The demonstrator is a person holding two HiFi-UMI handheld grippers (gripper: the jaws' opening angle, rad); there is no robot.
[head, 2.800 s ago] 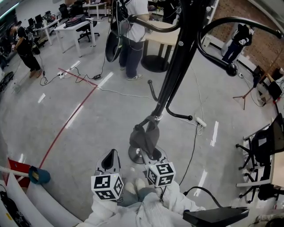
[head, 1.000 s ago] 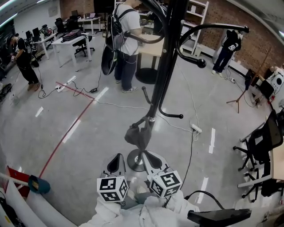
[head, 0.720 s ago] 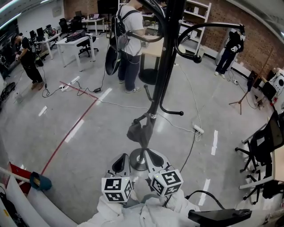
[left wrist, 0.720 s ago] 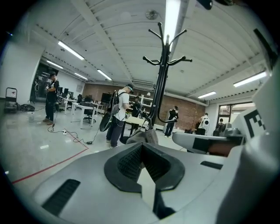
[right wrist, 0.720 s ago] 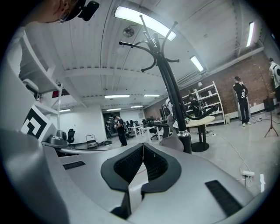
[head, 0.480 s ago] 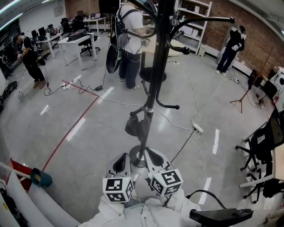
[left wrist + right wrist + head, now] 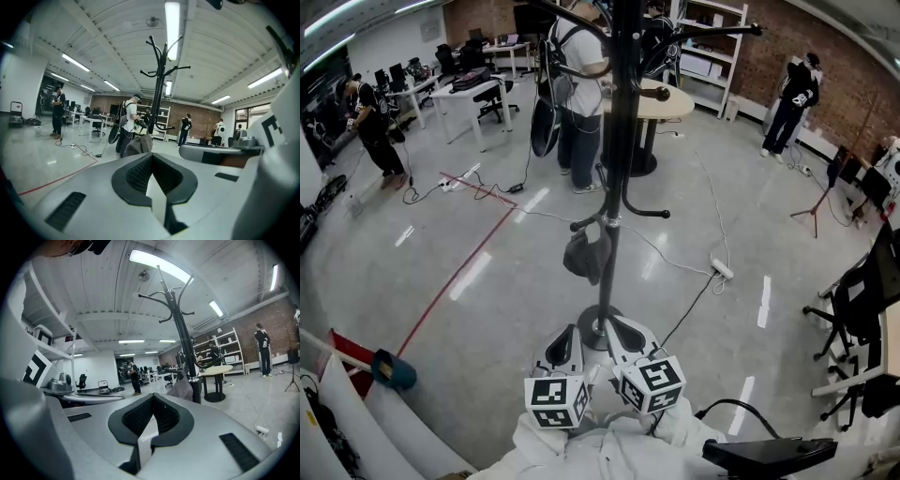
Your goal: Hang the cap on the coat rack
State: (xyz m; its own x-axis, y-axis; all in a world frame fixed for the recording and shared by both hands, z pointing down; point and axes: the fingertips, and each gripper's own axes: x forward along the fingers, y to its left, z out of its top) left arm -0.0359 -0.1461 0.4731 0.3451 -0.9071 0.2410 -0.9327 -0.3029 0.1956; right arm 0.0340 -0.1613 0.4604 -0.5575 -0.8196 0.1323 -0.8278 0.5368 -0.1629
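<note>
A grey cap (image 7: pixel 586 251) hangs from a low hook on the black coat rack (image 7: pixel 614 159), and nothing holds it. The rack's round base (image 7: pixel 598 323) stands on the floor just ahead of both grippers. My left gripper (image 7: pixel 562 345) and right gripper (image 7: pixel 628 337) sit side by side close to my body, both shut and empty, well short of the cap. In the left gripper view the cap (image 7: pixel 139 144) shows beyond the closed jaws of the left gripper (image 7: pixel 152 157). The right gripper view has the cap (image 7: pixel 182 389) beside the pole, past the right gripper (image 7: pixel 153 399).
A person (image 7: pixel 579 84) stands behind the rack near a round table (image 7: pixel 661 101). Cables and a power strip (image 7: pixel 722 268) lie on the floor to the right. Office chairs (image 7: pixel 862 300) crowd the right edge, and a red floor line (image 7: pixel 455 281) runs on the left.
Both grippers have drawn back from the rack towards my body, staying shut and empty. The cap stays hanging on the low hook. The rack now looks farther off and more upright.
</note>
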